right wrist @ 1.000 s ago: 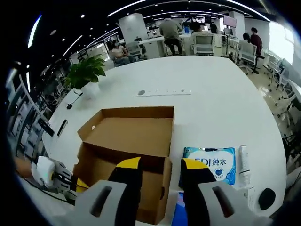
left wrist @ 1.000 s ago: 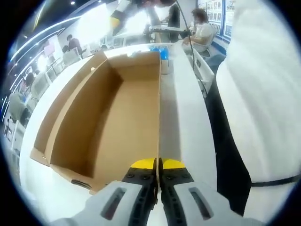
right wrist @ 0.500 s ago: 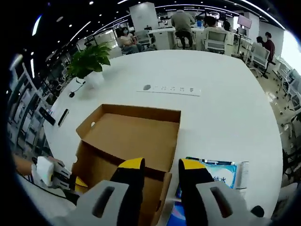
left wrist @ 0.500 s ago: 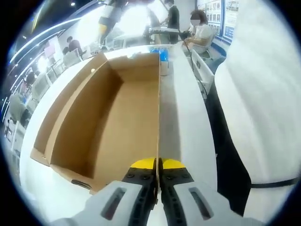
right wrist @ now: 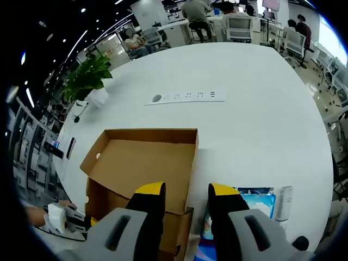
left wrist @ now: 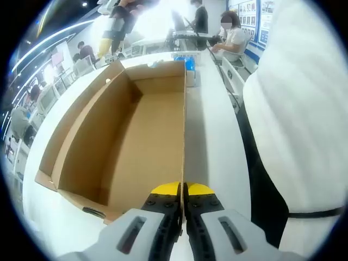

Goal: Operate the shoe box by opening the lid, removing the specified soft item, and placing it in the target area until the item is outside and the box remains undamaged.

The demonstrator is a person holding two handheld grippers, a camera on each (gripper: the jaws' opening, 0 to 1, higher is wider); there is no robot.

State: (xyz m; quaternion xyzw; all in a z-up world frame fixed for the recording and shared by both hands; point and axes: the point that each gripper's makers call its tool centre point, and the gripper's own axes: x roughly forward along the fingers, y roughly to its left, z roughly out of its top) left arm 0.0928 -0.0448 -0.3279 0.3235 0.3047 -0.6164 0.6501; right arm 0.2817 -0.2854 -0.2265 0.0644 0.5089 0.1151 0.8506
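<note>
Presently: left gripper (left wrist: pixel 183 188) low, jaws pinched on the edge of the shoe box (left wrist: pixel 130 136) — plain brown cardboard, lid open, on a white table (right wrist: pixel 255 125). Right gripper (right wrist: pixel 185 190) raised above it, jaws spread. Soft blue-and-white pack (right wrist: pixel 255 198) at 4 o'clock of the box.

I see an open-plan office under a dark ceiling with strip lights (right wrist: pixel 95 35). A large white table (right wrist: pixel 261 109) carries a power strip (right wrist: pixel 185 97) and a potted plant (right wrist: pixel 87 79). Beyond it, seated people (right wrist: pixel 196 13) work at desks; bright windows (left wrist: pixel 157 16) glare.
</note>
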